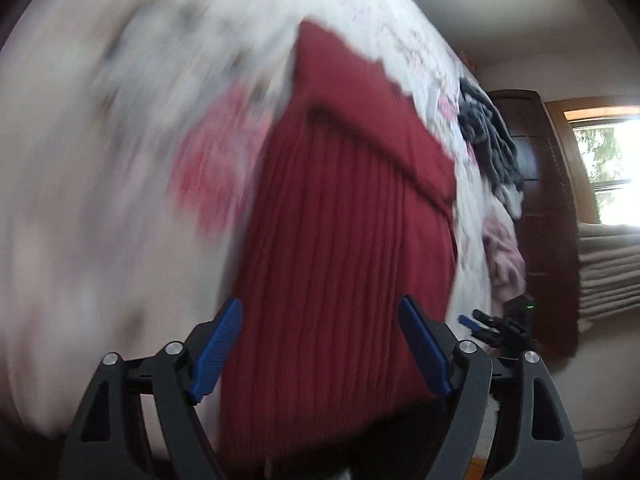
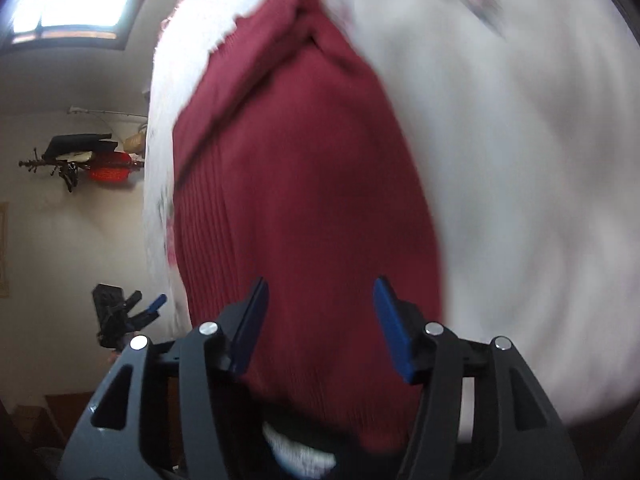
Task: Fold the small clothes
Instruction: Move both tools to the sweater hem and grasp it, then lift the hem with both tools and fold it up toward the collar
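Observation:
A dark red ribbed garment (image 1: 340, 220) lies folded on a white floral bedsheet (image 1: 100, 160); a folded flap crosses its far end. My left gripper (image 1: 320, 316) hovers open over its near end, blue pads (image 1: 218, 352) apart, nothing between them. In the right wrist view the same red garment (image 2: 304, 184) fills the middle, and my right gripper (image 2: 320, 296) is open above its near edge with nothing held. The right gripper (image 1: 496, 324) also shows small at the right in the left wrist view; the left gripper (image 2: 132, 312) shows small at the left in the right wrist view.
A grey garment (image 1: 488, 136) and a pink garment (image 1: 502, 256) lie heaped at the bed's far edge. A dark wooden door (image 1: 540, 200) and a window (image 1: 608, 160) stand beyond. The white bedsheet (image 2: 500, 200) spreads right of the red piece. A wall rack (image 2: 80, 156) hangs at left.

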`<state>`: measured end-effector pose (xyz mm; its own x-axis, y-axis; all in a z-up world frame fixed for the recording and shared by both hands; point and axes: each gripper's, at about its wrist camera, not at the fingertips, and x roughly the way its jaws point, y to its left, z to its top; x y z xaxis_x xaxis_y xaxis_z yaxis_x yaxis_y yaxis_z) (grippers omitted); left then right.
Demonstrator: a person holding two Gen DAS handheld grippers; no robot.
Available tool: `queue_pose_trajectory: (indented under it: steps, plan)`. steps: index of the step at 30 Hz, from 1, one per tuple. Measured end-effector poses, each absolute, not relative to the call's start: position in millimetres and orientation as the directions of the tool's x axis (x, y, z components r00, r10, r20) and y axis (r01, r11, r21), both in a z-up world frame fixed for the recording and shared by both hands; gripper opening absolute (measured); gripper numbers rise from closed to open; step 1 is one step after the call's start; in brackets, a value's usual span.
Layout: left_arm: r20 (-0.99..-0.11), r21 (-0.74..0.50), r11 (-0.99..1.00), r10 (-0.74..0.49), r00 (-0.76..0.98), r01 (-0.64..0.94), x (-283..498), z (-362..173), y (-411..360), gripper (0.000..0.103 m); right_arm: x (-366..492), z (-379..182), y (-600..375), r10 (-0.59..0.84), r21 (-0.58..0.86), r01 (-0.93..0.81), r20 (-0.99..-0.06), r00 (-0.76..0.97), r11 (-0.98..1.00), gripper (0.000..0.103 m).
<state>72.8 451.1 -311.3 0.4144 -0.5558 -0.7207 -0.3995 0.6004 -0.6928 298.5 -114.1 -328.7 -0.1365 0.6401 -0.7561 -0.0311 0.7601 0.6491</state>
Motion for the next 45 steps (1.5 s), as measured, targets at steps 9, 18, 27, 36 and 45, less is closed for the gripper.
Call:
queue_pose_trajectory:
  steps: [9, 18, 27, 36, 45]
  plan:
    - [-0.727, -0.683, 0.553, -0.584, 0.361, -0.478, 20, -346, 437, 0.081, 234, -345, -151, 0.610, 0.607, 0.072, -0.776, -0.160, 0.791, 0.056]
    - [-0.758, -0.630, 0.599, -0.612, 0.225, -0.495, 29, -380, 415, 0.082, 227, -362, -145, 0.596, 0.596, 0.063, -0.781, -0.184, 0.800, 0.060]
    - [-0.743, -0.657, 0.619, -0.629, 0.229, -0.431, 39, -377, 389, 0.080, 223, -369, -137, 0.609, 0.617, 0.043, -0.761, -0.222, 0.786, 0.063]
    - [-0.707, -0.688, 0.556, -0.658, 0.260, -0.466, 31, -385, 401, 0.048, 225, -377, -147, 0.643, 0.651, 0.059, -0.725, -0.248, 0.757, 0.058]
    - [-0.689, -0.702, 0.506, -0.660, 0.300, -0.501, 22, -386, 405, 0.010, 222, -378, -148, 0.636, 0.657, 0.034, -0.713, -0.296, 0.753, 0.012]
